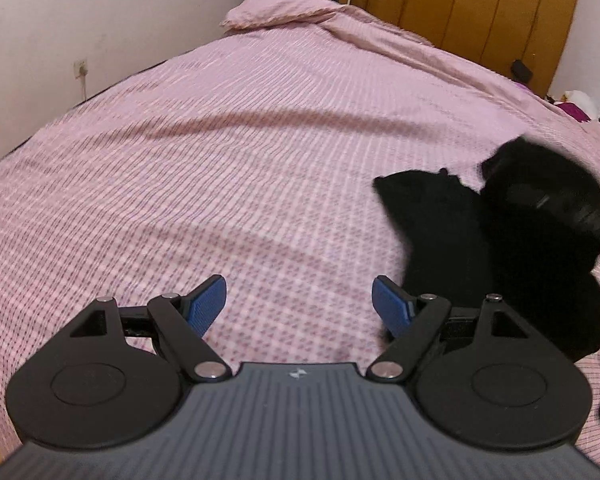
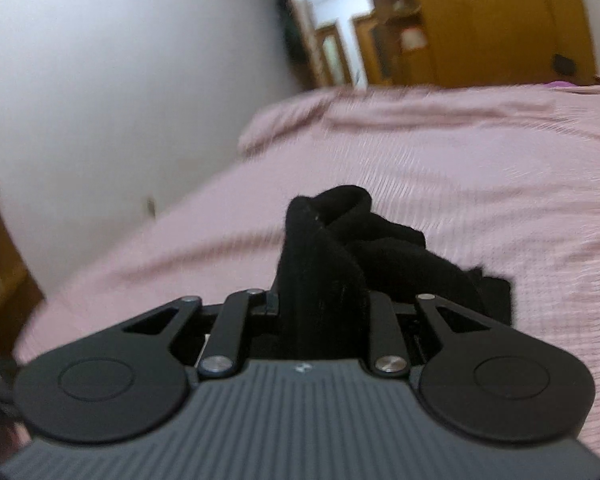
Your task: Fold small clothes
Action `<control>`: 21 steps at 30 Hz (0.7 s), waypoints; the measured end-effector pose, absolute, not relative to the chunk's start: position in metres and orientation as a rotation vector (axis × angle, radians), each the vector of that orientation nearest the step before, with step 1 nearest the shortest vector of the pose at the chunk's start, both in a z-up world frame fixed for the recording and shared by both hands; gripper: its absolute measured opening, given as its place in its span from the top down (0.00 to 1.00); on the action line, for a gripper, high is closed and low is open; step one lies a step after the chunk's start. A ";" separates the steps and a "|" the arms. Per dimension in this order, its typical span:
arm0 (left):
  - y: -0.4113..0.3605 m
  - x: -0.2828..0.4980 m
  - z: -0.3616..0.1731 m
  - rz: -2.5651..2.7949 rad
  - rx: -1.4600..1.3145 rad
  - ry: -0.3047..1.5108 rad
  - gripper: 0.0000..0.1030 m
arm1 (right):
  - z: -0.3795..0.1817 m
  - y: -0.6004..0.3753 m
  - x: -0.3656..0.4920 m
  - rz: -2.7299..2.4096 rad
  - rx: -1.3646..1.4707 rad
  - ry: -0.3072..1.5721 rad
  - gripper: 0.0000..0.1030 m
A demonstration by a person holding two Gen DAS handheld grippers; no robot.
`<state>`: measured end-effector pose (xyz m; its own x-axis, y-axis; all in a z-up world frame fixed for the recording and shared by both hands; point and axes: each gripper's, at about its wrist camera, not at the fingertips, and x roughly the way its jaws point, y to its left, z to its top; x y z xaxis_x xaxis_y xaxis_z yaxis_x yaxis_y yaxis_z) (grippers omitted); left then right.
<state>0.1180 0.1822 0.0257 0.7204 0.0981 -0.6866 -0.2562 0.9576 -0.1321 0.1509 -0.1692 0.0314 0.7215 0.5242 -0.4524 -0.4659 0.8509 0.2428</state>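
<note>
A small black garment (image 1: 452,240) lies bunched on the pink patterned bedspread (image 1: 220,152), to the right of my left gripper (image 1: 300,304). The left gripper is open and empty, its blue fingertips (image 1: 206,304) wide apart just above the bed. In the left wrist view the right gripper (image 1: 540,200) shows as a blurred black shape over the garment. In the right wrist view my right gripper (image 2: 320,300) is shut on the black garment (image 2: 340,248), which bunches up between the jaws and trails onto the bedspread (image 2: 480,168). The right fingertips are hidden by the cloth.
A pink pillow (image 1: 280,12) lies at the head of the bed. A white wall (image 1: 80,20) runs along the left side. Wooden wardrobes (image 1: 480,8) stand behind the bed, with a purple item (image 1: 576,110) at the far right edge.
</note>
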 end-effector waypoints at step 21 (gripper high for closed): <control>0.213 0.100 0.021 0.220 -0.274 0.715 0.19 | 0.019 -0.095 0.088 0.642 -0.177 0.509 0.45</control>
